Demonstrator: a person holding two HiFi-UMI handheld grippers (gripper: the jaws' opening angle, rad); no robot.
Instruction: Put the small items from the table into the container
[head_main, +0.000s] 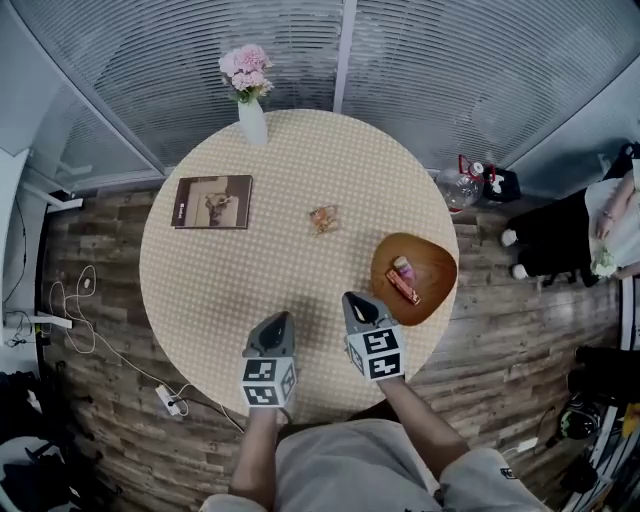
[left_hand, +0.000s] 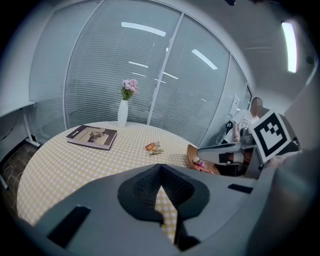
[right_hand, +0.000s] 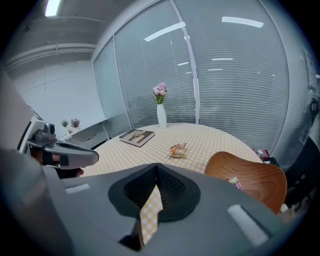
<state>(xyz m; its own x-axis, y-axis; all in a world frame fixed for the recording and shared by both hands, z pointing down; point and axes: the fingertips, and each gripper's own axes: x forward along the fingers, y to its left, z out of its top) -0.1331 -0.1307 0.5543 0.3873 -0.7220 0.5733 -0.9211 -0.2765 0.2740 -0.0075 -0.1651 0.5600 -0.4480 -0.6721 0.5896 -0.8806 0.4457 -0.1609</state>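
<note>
A small orange snack packet (head_main: 323, 218) (left_hand: 154, 147) (right_hand: 178, 149) lies loose near the middle of the round checked table (head_main: 230, 290). At the table's right stands a brown wooden bowl (head_main: 440, 262) (left_hand: 191, 152) (right_hand: 250, 175), with a pink item (head_main: 402, 266) and a red packet (head_main: 404, 287) inside. My left gripper (head_main: 284, 316) (left_hand: 160, 167) hovers over the near part of the table, shut and empty. My right gripper (head_main: 351, 297) (right_hand: 156, 165) is beside it, just left of the bowl's near edge, shut with nothing in it. Both point toward the far side.
A white vase with pink flowers (head_main: 252, 120) stands at the far edge and a book (head_main: 213, 201) lies at the far left. On the floor to the right are a seated person (head_main: 560, 235) and a clear bottle (head_main: 458, 187). Cables (head_main: 80, 300) trail at left.
</note>
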